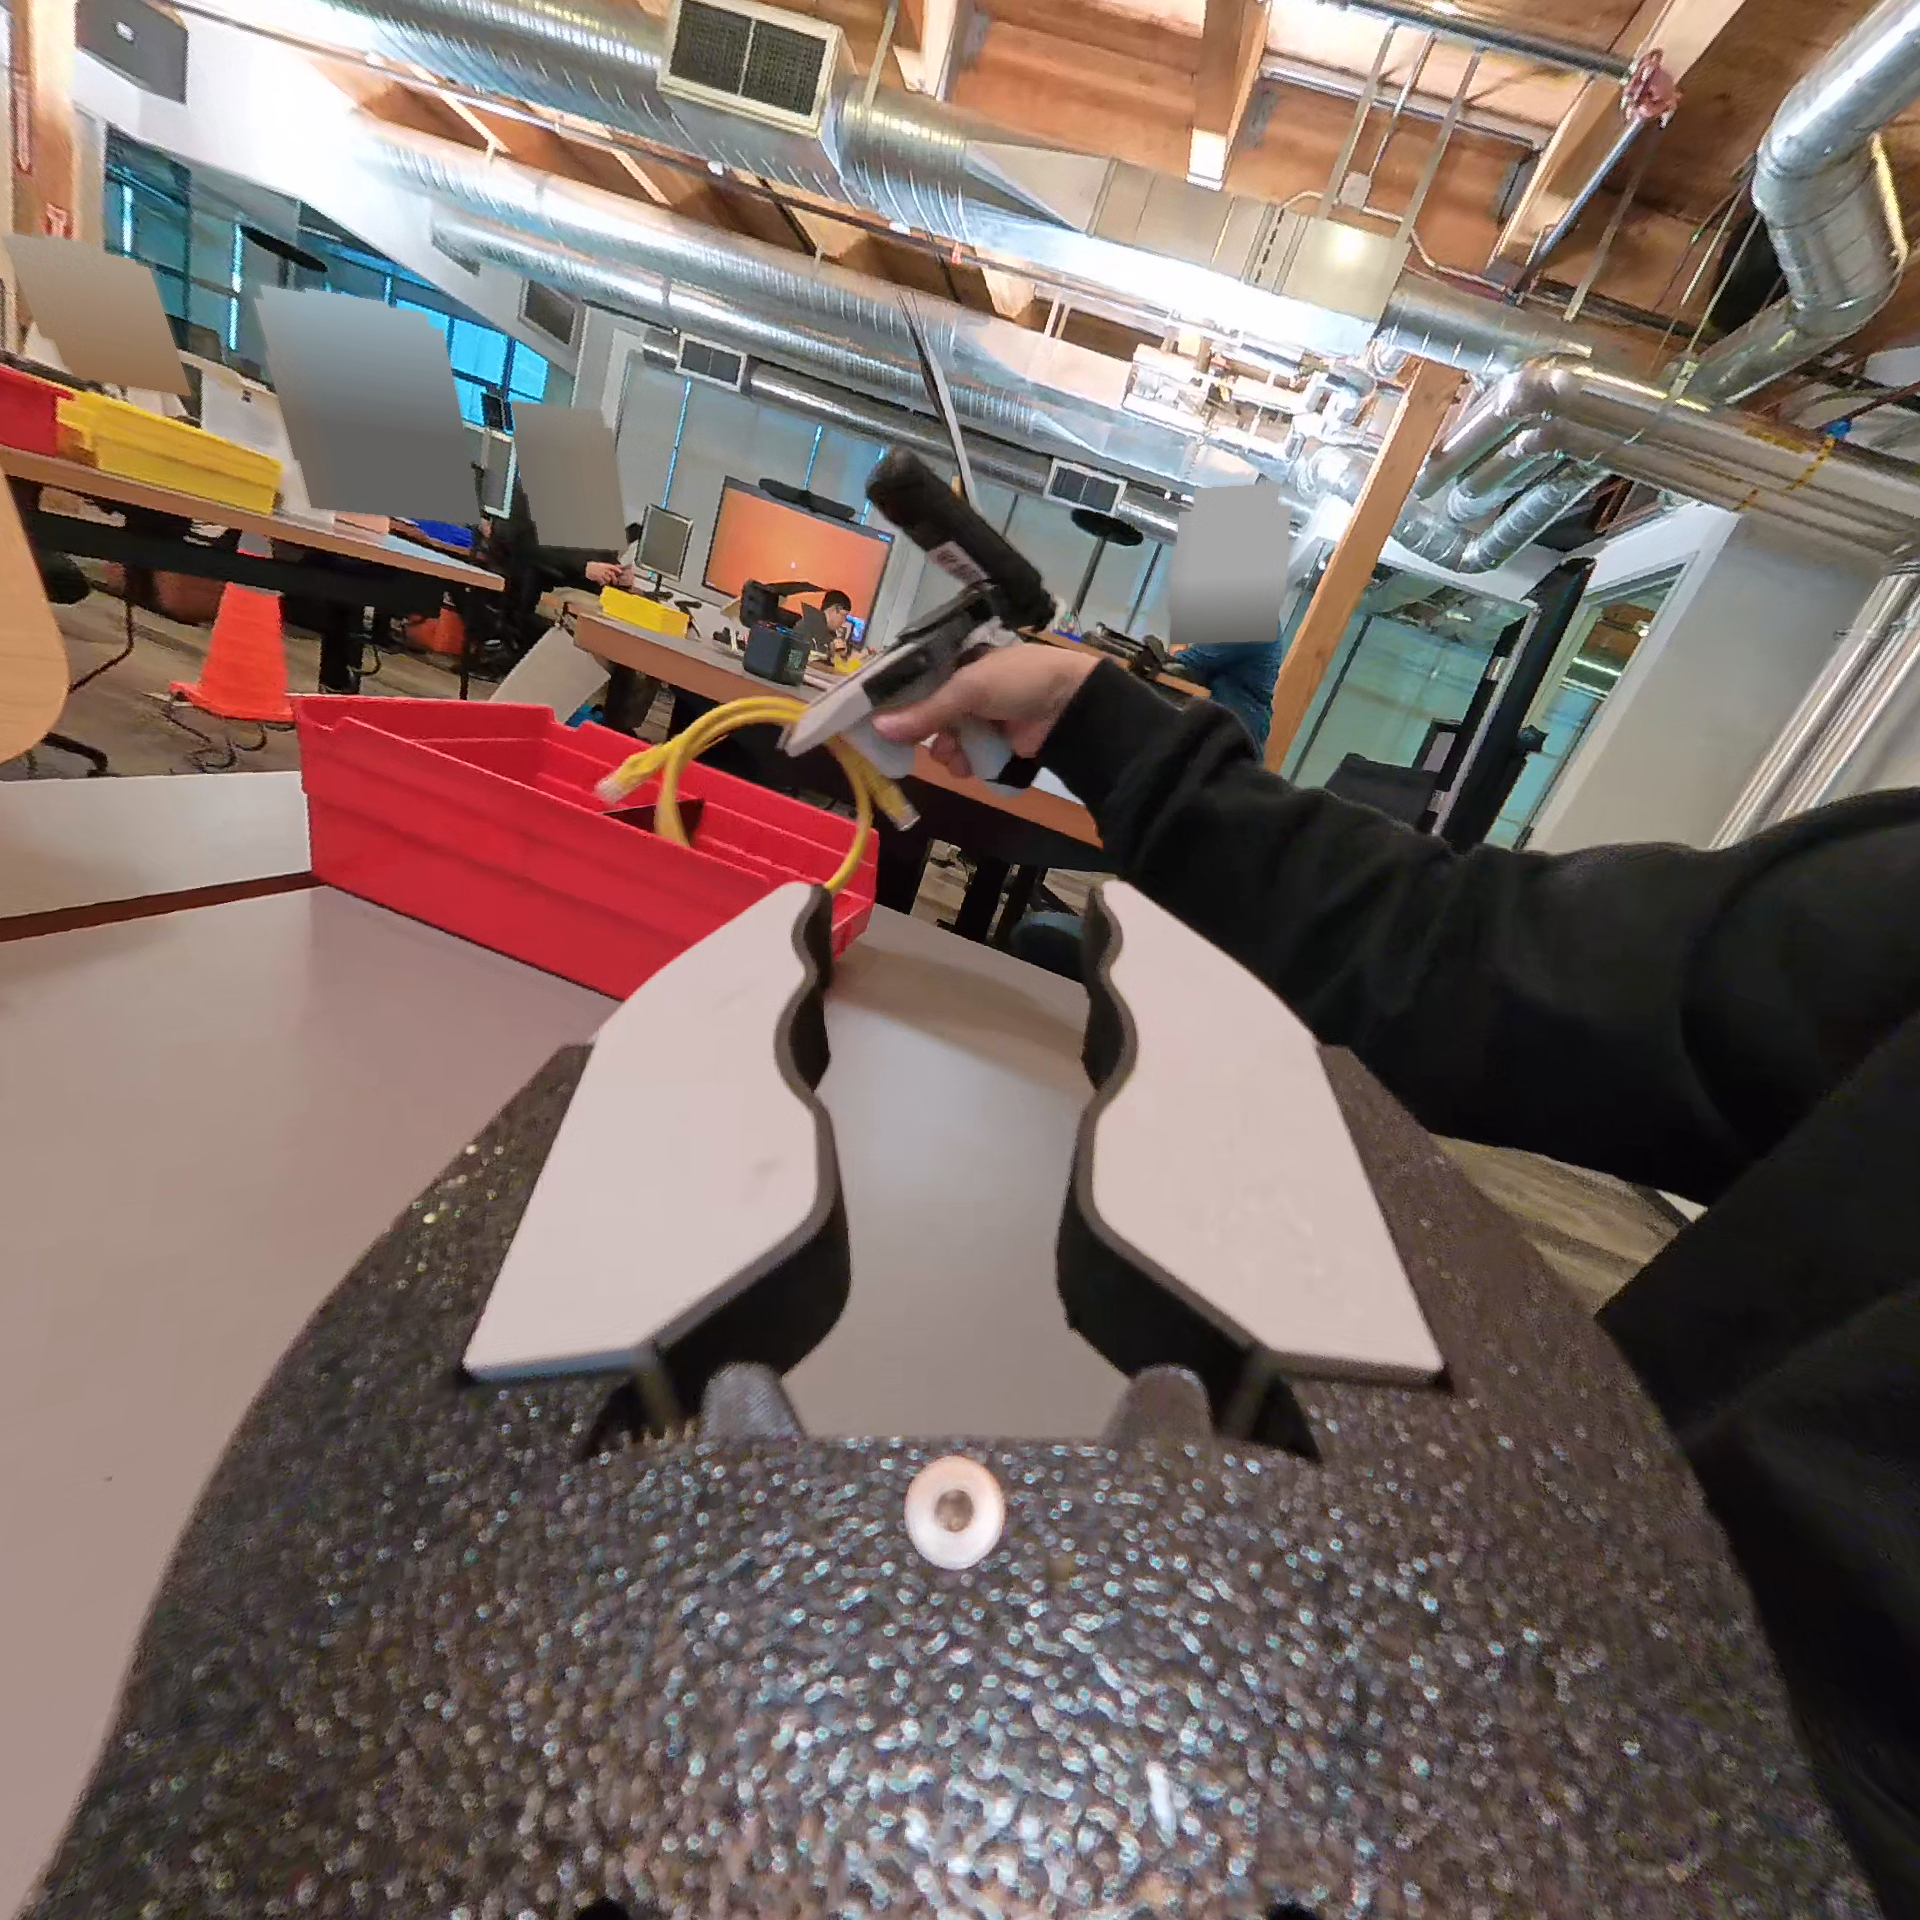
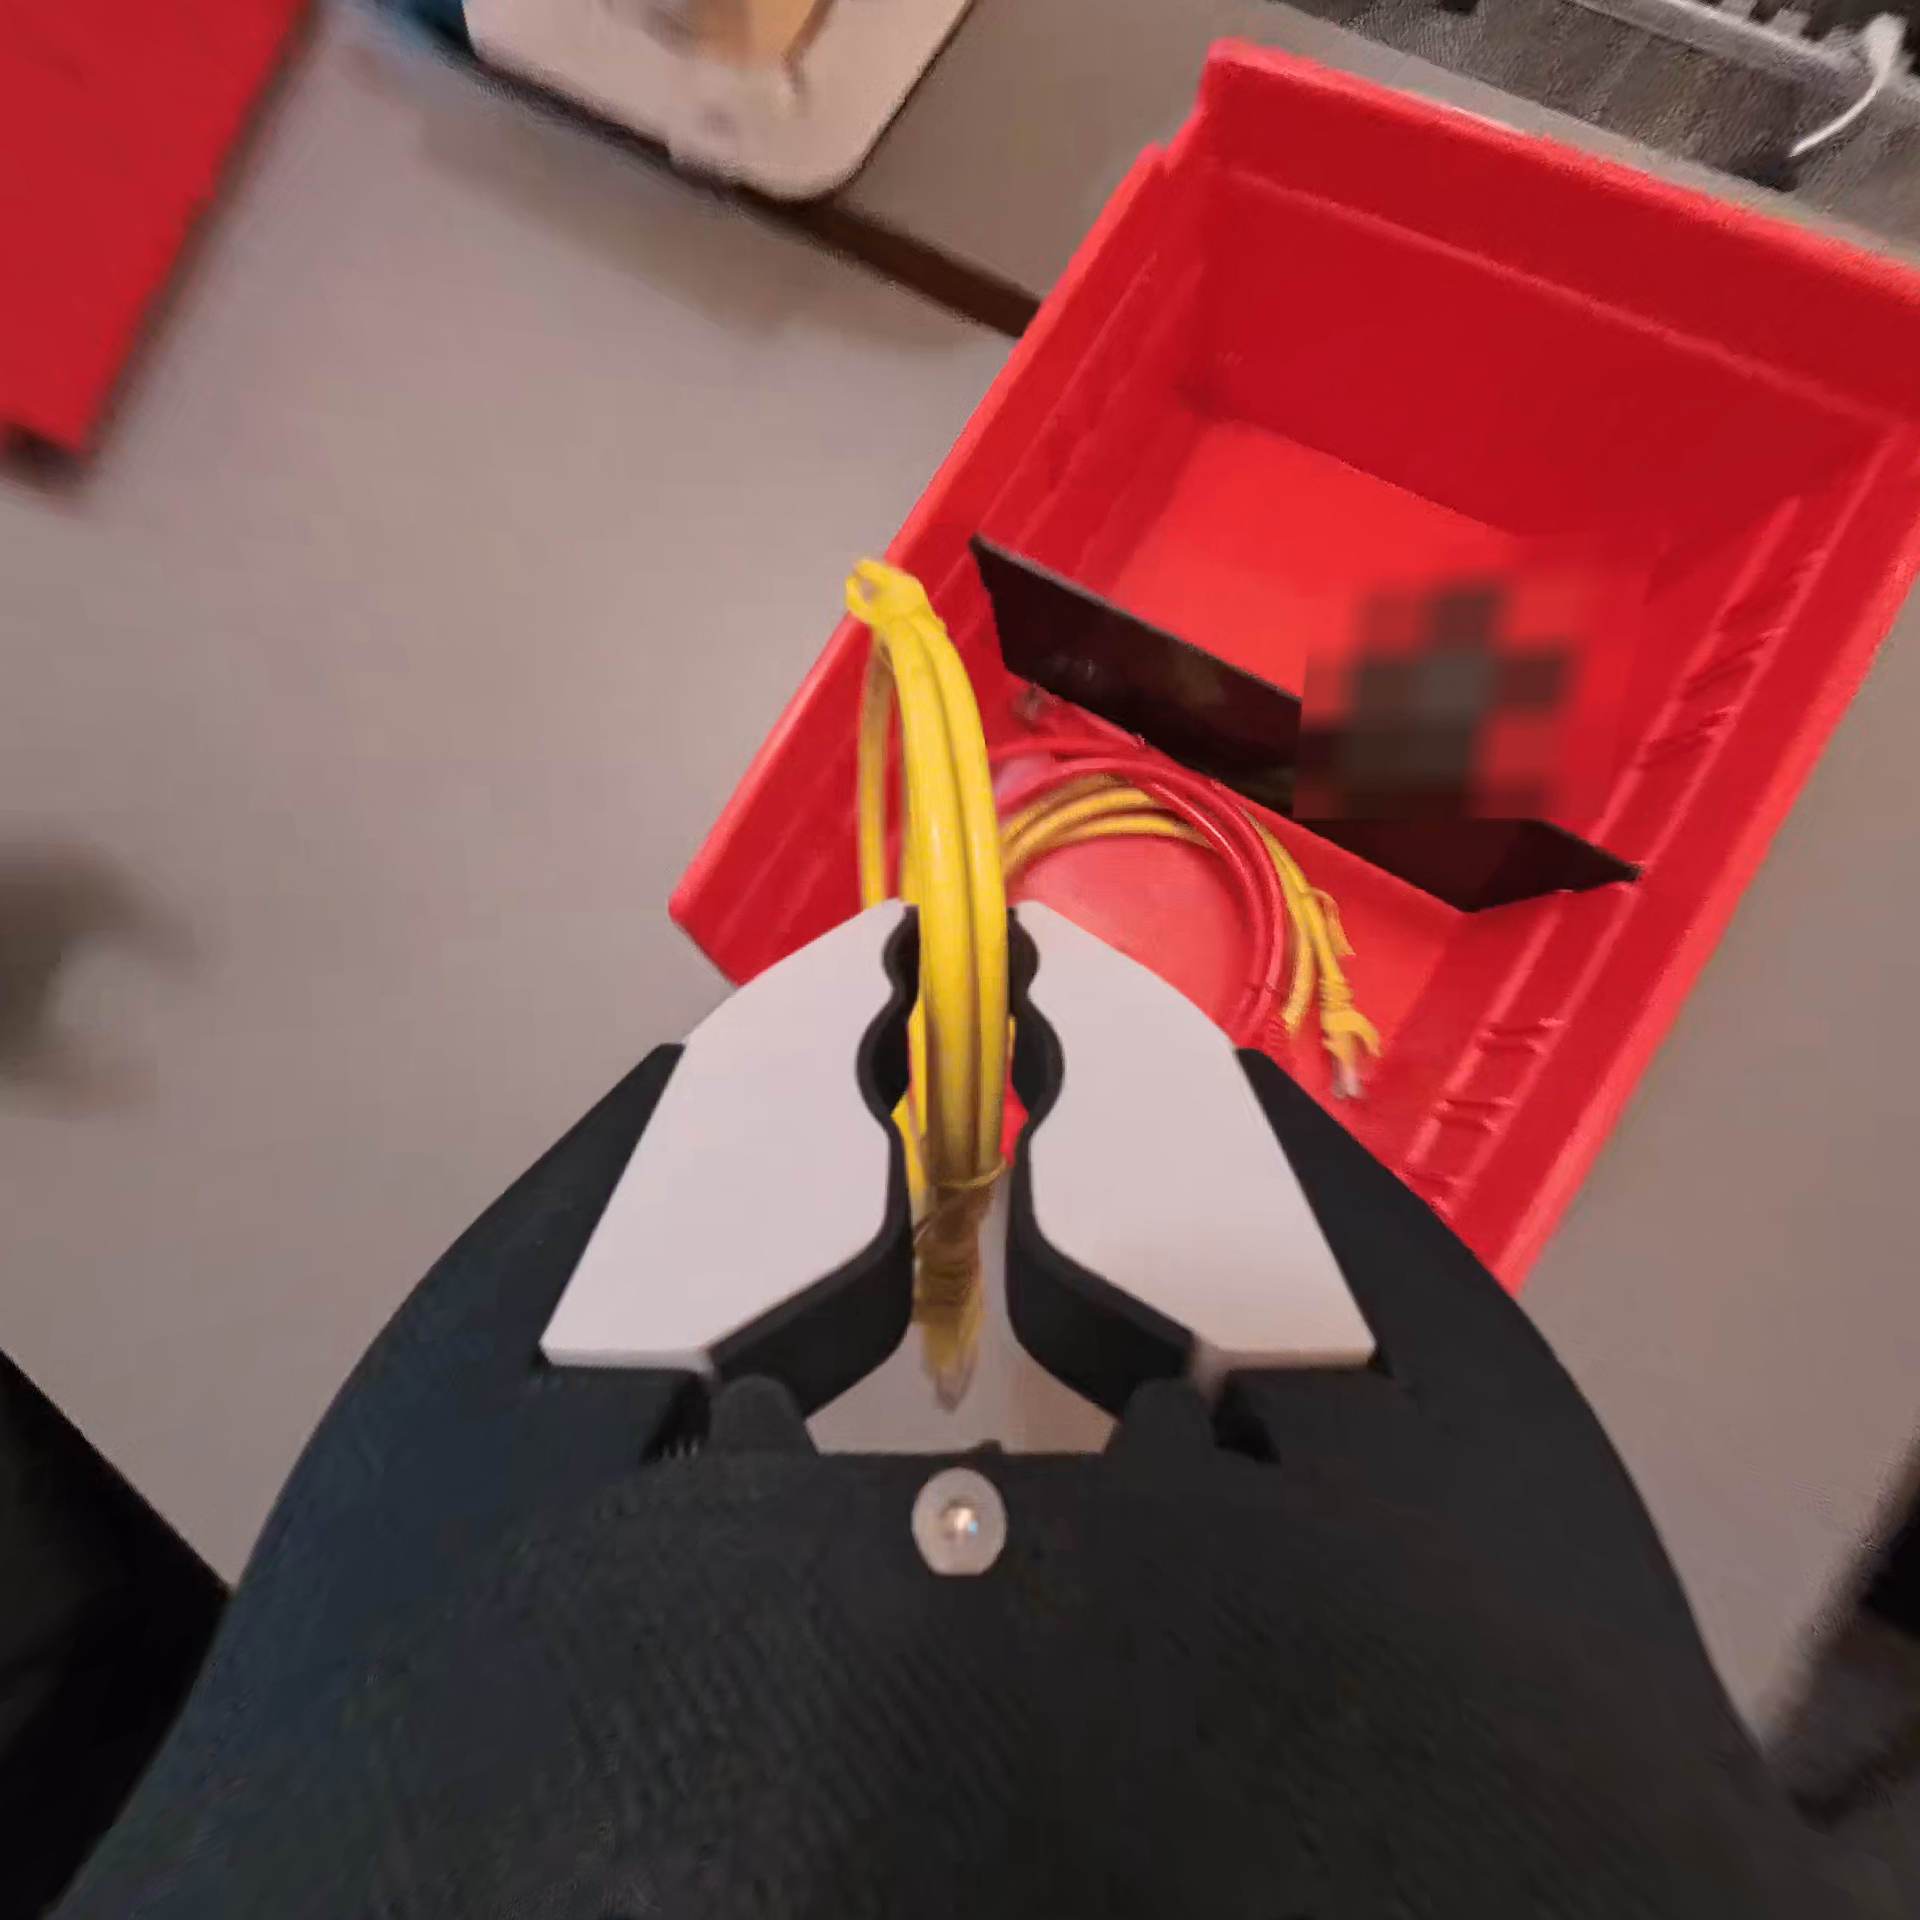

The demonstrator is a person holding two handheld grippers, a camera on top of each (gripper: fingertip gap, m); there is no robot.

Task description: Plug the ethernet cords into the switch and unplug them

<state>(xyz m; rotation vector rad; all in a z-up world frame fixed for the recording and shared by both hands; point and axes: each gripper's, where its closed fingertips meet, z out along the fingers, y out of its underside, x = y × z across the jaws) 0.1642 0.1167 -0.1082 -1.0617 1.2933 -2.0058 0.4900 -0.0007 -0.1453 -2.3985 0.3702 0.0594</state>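
My right gripper is shut on a coiled yellow ethernet cord and holds it in the air beside a red bin. In the left wrist view the same cord hangs from the right gripper above the red bin. More yellow and red cords lie in the bin's near compartment, behind a black divider. My left gripper is open and empty above the grey table. No switch is in view.
A hand and a black sleeve hold the right gripper. A second red bin lies at the far left of the table. A white object stands at the table's far edge. Other tables, yellow bins and an orange cone stand behind. One gripper's finger ends stand about 35 cm off the other's.
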